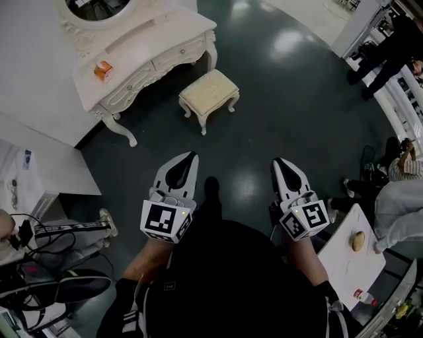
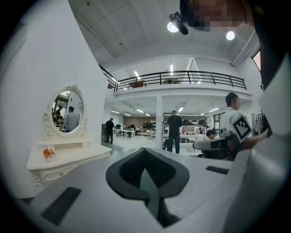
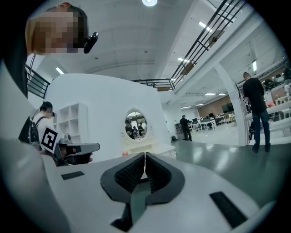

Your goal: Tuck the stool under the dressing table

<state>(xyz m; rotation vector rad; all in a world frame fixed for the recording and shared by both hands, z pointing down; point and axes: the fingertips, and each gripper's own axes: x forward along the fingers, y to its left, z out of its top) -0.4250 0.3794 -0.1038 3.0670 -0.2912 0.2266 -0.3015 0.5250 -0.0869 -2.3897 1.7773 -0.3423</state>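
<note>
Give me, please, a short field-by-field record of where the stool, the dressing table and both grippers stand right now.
stool: cream, upright on the dark floor, out in front of the dressing table, not under it
dressing table: white, with an oval mirror; a small orange item lies on its top
left gripper: jaws together, empty, apart from the stool
right gripper: jaws together, empty, apart from the stool
task state: stool not yet tucked in
</note>
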